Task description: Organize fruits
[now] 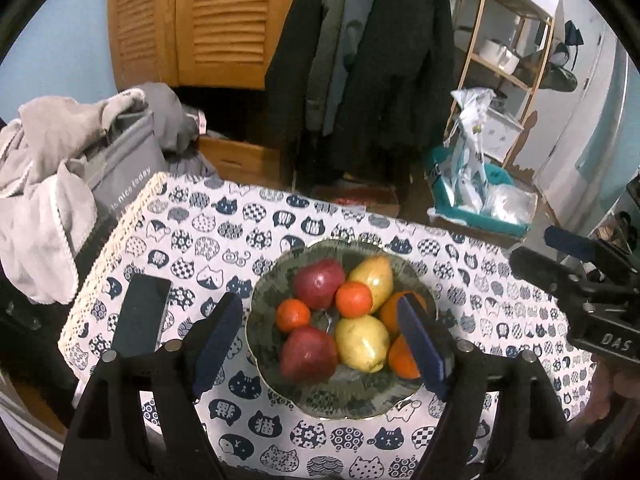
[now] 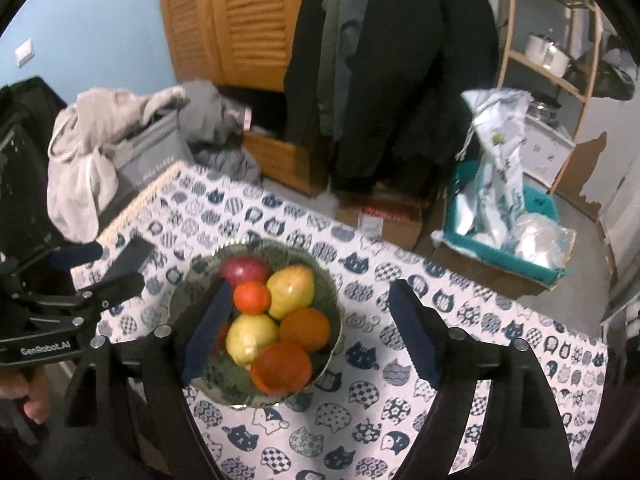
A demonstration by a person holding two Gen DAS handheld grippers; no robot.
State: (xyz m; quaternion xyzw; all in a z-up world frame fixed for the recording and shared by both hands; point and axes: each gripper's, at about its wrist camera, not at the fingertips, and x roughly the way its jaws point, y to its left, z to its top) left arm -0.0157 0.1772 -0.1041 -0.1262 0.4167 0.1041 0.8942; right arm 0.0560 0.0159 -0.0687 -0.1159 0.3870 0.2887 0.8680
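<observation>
Eight fruits sit in the green bowl on the cat-print tablecloth.
Left gripper and right gripper hover over it, jaws apart, empty; a phone lies at the bowl's 9 o'clock.

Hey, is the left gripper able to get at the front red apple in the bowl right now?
Probably yes. The left gripper is open above the bowl, and the front red apple lies exposed on top between its fingers. A yellow pear crowds its right side.
</observation>
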